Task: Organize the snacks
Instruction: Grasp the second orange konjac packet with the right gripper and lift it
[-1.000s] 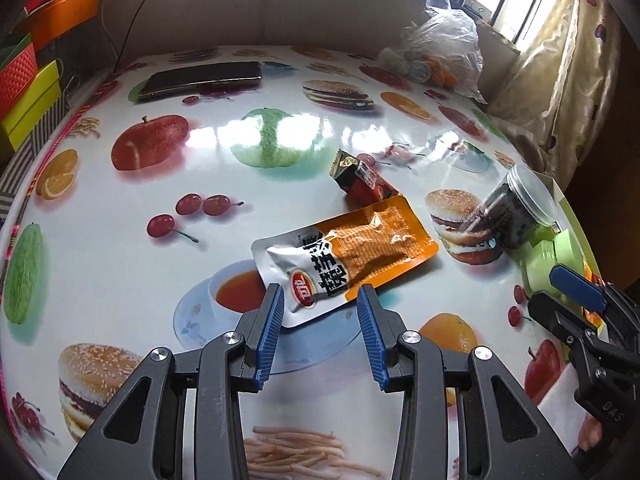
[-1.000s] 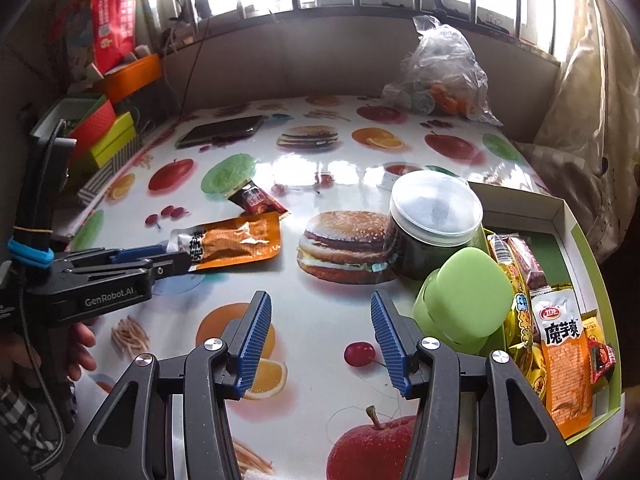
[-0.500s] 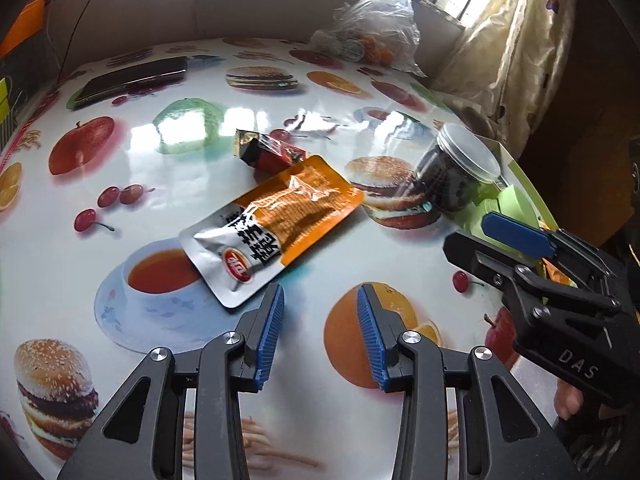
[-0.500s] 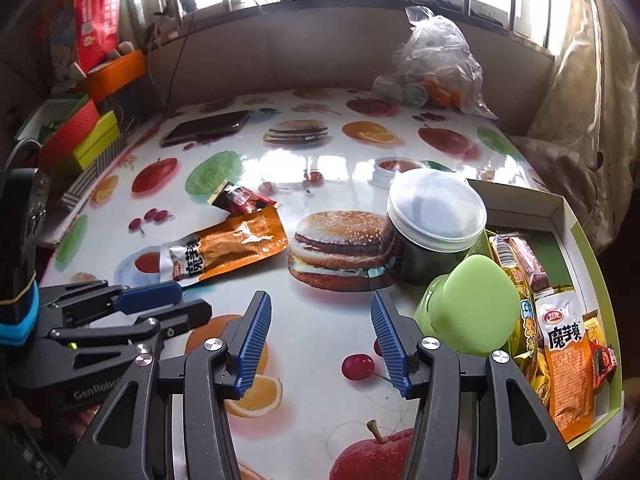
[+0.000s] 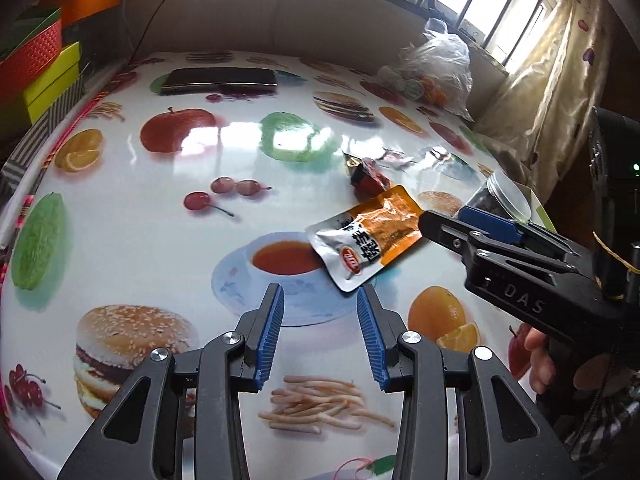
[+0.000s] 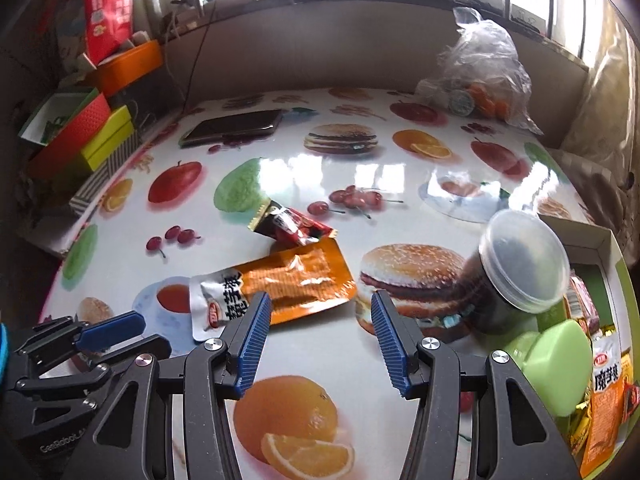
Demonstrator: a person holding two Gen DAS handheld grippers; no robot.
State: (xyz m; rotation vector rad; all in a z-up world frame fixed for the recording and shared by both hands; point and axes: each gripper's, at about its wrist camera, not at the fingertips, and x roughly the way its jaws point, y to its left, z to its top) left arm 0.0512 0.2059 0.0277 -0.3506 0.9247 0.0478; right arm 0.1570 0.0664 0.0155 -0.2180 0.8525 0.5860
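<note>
An orange and silver snack packet (image 5: pixel 366 238) lies flat on the fruit-print table; it also shows in the right wrist view (image 6: pixel 276 286). A small red and black packet (image 5: pixel 366 174) lies just beyond it, also seen from the right wrist (image 6: pixel 292 224). My left gripper (image 5: pixel 320 334) is open and empty, just short of the orange packet's silver end. My right gripper (image 6: pixel 318 334) is open and empty, close above the packet's near edge; it shows in the left wrist view (image 5: pixel 460 222) beside the packet's orange end.
A green-rimmed box (image 6: pixel 600 240) at the right holds several snack packets. A lidded dark jar (image 6: pixel 516 268) and a green container (image 6: pixel 556 364) stand by it. A phone (image 6: pixel 232 126), a plastic bag (image 6: pixel 484 76) and coloured boxes (image 6: pixel 80 136) sit at the far edges.
The right gripper has moved left and forward, closing in on the orange packet. The left gripper has swung left and pulled back a little. Both stay open.
</note>
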